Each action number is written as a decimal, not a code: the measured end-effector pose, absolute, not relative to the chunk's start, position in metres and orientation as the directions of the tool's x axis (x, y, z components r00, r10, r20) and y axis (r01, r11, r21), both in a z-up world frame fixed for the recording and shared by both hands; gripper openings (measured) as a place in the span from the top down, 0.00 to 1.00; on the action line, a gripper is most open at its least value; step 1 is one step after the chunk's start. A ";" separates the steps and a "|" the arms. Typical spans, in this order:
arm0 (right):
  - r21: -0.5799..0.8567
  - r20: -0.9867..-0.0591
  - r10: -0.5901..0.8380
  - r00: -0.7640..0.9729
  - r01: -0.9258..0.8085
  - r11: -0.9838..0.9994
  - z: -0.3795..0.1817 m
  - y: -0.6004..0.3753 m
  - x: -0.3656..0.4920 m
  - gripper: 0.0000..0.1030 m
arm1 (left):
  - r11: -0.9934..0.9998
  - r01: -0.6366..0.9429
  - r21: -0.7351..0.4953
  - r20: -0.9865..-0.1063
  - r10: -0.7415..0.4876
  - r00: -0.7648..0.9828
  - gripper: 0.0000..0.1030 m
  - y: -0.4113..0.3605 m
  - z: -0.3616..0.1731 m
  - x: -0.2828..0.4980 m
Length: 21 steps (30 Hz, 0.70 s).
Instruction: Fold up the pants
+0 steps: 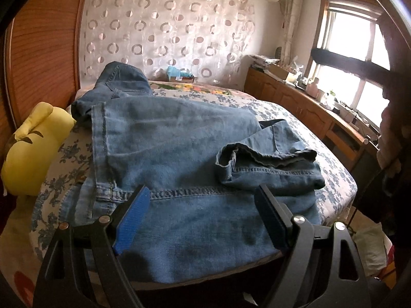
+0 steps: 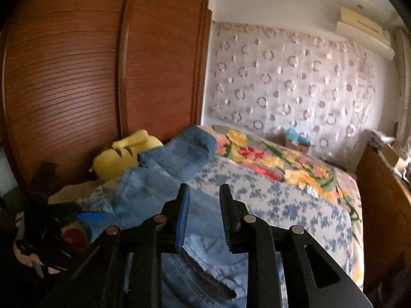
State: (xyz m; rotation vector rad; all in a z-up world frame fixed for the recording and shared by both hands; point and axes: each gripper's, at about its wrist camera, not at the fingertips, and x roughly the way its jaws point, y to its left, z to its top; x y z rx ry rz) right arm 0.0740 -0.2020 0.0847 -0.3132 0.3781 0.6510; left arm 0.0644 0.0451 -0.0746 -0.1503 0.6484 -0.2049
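Blue denim pants (image 1: 167,141) lie part-folded across the floral bed (image 1: 321,138), a plush yellow toy (image 1: 33,151) beside them. The left gripper (image 1: 203,192) hovers over the near edge, its blue-padded fingers spread wide and holding nothing; the right gripper (image 2: 204,192) hangs above the rumpled leg hems (image 2: 205,264), fingers partly apart and, as far as the blurred view allows, gripping no cloth. The fold looks mid-way: the next move probably calls for pinching the hems and carrying them over squarely.
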 end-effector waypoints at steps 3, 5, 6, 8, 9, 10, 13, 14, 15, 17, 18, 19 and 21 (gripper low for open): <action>-0.154 -0.451 0.495 0.743 -0.611 0.777 0.095 -0.199 0.064 0.71 | 0.970 0.152 -0.189 -0.589 -0.236 0.773 0.19 0.040 -0.076 0.069; -0.152 -0.454 0.468 0.758 -0.583 0.798 0.097 -0.196 0.061 0.70 | 0.971 0.164 -0.173 -0.596 -0.236 0.768 0.19 0.036 -0.076 0.073; -0.150 -0.454 0.457 0.765 -0.571 0.807 0.097 -0.198 0.062 0.70 | 0.971 0.170 -0.167 -0.598 -0.237 0.766 0.19 0.034 -0.076 0.074; -0.136 -0.464 0.451 0.762 -0.565 0.814 0.096 -0.200 0.059 0.70 | 0.971 0.182 -0.157 -0.598 -0.240 0.764 0.19 0.031 -0.075 0.079; -0.133 -0.467 0.448 0.762 -0.562 0.816 0.095 -0.200 0.059 0.70 | 0.970 0.187 -0.155 -0.597 -0.243 0.764 0.18 0.030 -0.074 0.082; -0.133 -0.469 0.443 0.764 -0.557 0.820 0.091 -0.197 0.059 0.70 | 0.970 0.191 -0.154 -0.596 -0.245 0.765 0.18 0.029 -0.073 0.083; -0.125 -0.480 0.432 0.764 -0.547 0.828 0.087 -0.195 0.054 0.70 | 0.966 0.213 -0.149 -0.590 -0.260 0.764 0.20 0.024 -0.071 0.089; -0.121 -0.483 0.428 0.764 -0.543 0.831 0.084 -0.194 0.057 0.67 | 0.963 0.222 -0.150 -0.591 -0.267 0.761 0.21 0.023 -0.071 0.091; -0.115 -0.487 0.424 0.764 -0.537 0.836 0.084 -0.193 0.057 0.63 | 0.962 0.227 -0.149 -0.595 -0.271 0.757 0.24 0.022 -0.071 0.093; -0.103 -0.493 0.419 0.763 -0.529 0.842 0.080 -0.192 0.058 0.62 | 0.962 0.235 -0.141 -0.602 -0.272 0.751 0.28 0.019 -0.073 0.097; -0.099 -0.499 0.415 0.761 -0.526 0.845 0.078 -0.191 0.058 0.62 | 0.961 0.239 -0.141 -0.604 -0.275 0.748 0.30 0.018 -0.074 0.099; -0.097 -0.504 0.410 0.760 -0.522 0.847 0.077 -0.190 0.058 0.62 | 0.959 0.244 -0.145 -0.608 -0.281 0.742 0.33 0.017 -0.075 0.102; -0.090 -0.518 0.401 0.756 -0.514 0.853 0.073 -0.187 0.059 0.61 | 0.957 0.247 -0.151 -0.618 -0.287 0.732 0.37 0.015 -0.077 0.108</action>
